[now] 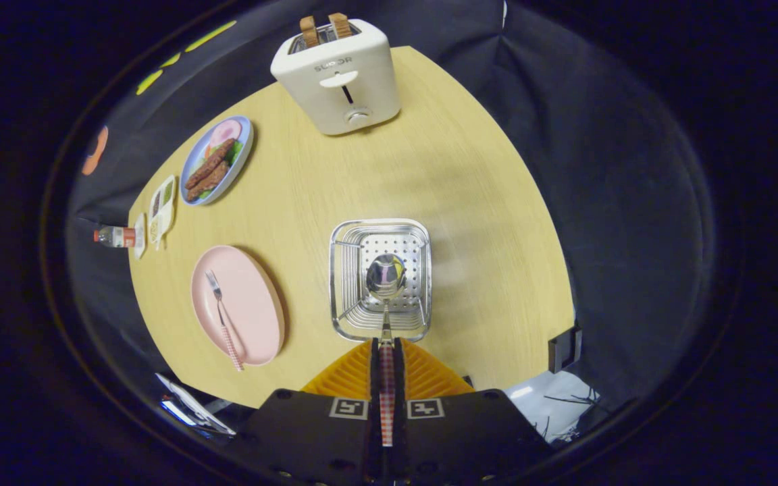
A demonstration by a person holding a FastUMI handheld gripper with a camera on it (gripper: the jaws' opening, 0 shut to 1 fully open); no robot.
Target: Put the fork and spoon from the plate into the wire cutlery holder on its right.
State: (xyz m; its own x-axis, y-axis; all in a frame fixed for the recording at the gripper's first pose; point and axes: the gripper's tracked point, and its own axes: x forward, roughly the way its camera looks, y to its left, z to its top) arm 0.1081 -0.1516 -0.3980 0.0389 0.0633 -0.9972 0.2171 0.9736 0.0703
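Note:
My gripper (387, 347) is shut on the spoon's checked handle, which runs back between the two fingers. The spoon (386, 277) points forward, its shiny bowl hanging over the open mouth of the wire cutlery holder (343, 283) just ahead of the fingertips. I look down into the holder and see its perforated bottom. To the left of the holder lies the pink plate (254, 297) with the fork (221, 317) on it, tines pointing away and checked handle toward me.
A white toaster (338, 77) with two slices of bread stands at the far end of the wooden table (483, 223). A blue plate of food (217, 160), a small divided sauce dish (161, 206) and a bottle (117, 236) sit at the far left.

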